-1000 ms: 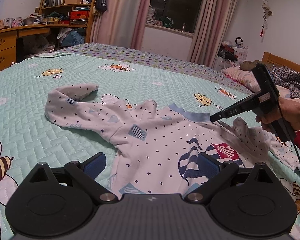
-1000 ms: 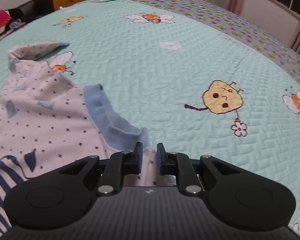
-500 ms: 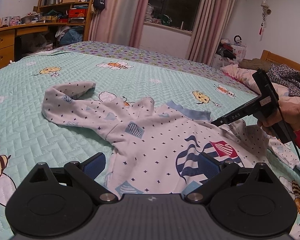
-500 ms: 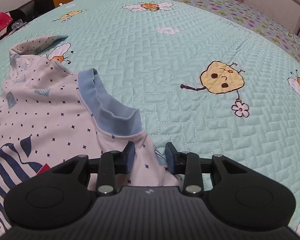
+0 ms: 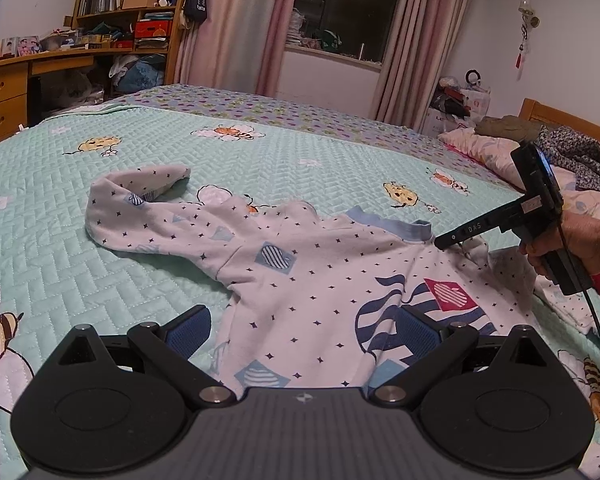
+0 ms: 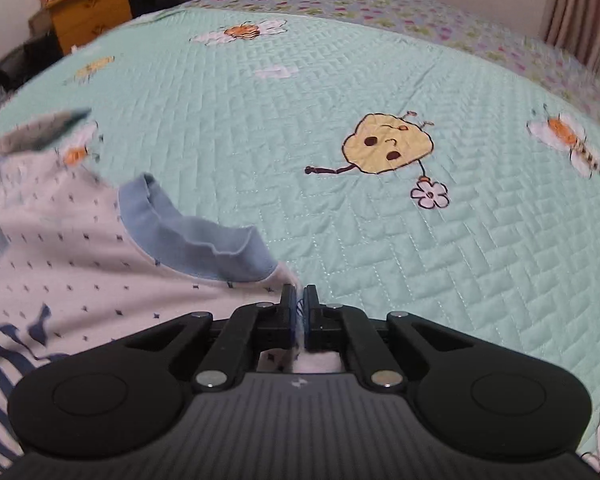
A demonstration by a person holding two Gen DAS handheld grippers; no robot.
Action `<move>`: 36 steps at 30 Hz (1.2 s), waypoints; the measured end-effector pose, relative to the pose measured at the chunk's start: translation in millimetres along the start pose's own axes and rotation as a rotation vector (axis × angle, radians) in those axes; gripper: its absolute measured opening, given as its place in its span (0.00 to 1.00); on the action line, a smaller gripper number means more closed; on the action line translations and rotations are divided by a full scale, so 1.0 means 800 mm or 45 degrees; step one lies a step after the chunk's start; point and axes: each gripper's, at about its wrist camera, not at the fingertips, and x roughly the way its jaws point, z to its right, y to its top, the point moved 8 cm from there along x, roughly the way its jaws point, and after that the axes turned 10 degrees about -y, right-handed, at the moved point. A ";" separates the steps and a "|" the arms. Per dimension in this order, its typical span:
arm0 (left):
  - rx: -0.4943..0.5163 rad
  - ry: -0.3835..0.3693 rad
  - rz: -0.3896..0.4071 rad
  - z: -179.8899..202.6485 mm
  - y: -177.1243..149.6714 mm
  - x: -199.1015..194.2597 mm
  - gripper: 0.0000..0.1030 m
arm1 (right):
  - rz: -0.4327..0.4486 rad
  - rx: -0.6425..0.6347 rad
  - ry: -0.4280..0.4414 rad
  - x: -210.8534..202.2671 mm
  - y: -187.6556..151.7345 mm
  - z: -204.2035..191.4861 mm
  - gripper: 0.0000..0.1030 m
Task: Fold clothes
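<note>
R gripper (image 6: 299, 312) jaws pinched tight on the shirt (image 6: 80, 264), a thin fold of white fabric caught betw the blue pads, low centre of the right wrist view, just below-right of the blue collar (image 6: 204, 236). In the left wrist view same R gripper (image 5: 446, 240) comes in from mid right, tip at the collar's (image 5: 392, 226) right end, w/ the person's hand (image 5: 580, 244) round its handle at the right edge & a black cable hanging down from it.

L gripper (image 5: 302, 328) jaws wide apart, nothing pinched; blue pads sit either side of the shirt's (image 5: 312, 280) lower body at bottom centre of the left wrist view, can't tell if they touch the cloth.

Shirt: white w/ small dark stars, striped patches, navy stripe print & a red square patch toward lower right. Lies spread on the quilt (image 5: 40, 220), centre of frame; one sleeve (image 5: 140, 208) stretches to upper left, cuff curled over; other sleeve bunched by the R hand.

Quilt mint green, stitched, w/ bee & flower prints (image 6: 388, 148). Beyond: purple-patterned cover strip (image 5: 280, 110) across mid frame, pink curtains (image 5: 236, 24) & dark window top centre, wooden shelves & desk (image 5: 32, 68) upper left, pillows & clothes pile (image 5: 540, 140) right
</note>
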 end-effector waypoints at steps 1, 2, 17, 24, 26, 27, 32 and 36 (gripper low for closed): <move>-0.003 -0.001 0.001 -0.001 0.000 0.000 0.96 | -0.005 0.017 -0.011 0.002 0.000 -0.001 0.04; -0.005 -0.001 0.002 -0.002 0.000 -0.001 0.96 | -0.008 0.034 -0.017 0.002 0.000 0.000 0.05; -0.035 -0.048 0.044 -0.004 0.006 -0.014 0.96 | 0.210 -0.335 0.215 -0.041 0.071 -0.176 0.24; -0.043 -0.062 0.044 -0.009 0.005 -0.016 0.97 | 0.083 -0.530 0.335 0.014 0.115 -0.240 0.39; -0.052 -0.068 0.040 -0.011 0.005 -0.016 0.97 | 0.028 -0.580 0.323 0.024 0.114 -0.248 0.51; -0.056 -0.070 0.039 -0.012 0.005 -0.016 0.97 | -0.008 -0.610 0.297 0.031 0.112 -0.250 0.53; -0.072 -0.079 0.037 -0.014 0.005 -0.017 0.97 | -0.044 -0.653 0.365 0.024 0.107 -0.264 0.07; -0.070 -0.074 0.040 -0.014 0.005 -0.018 0.97 | 0.087 -0.671 0.345 0.011 0.121 -0.280 0.07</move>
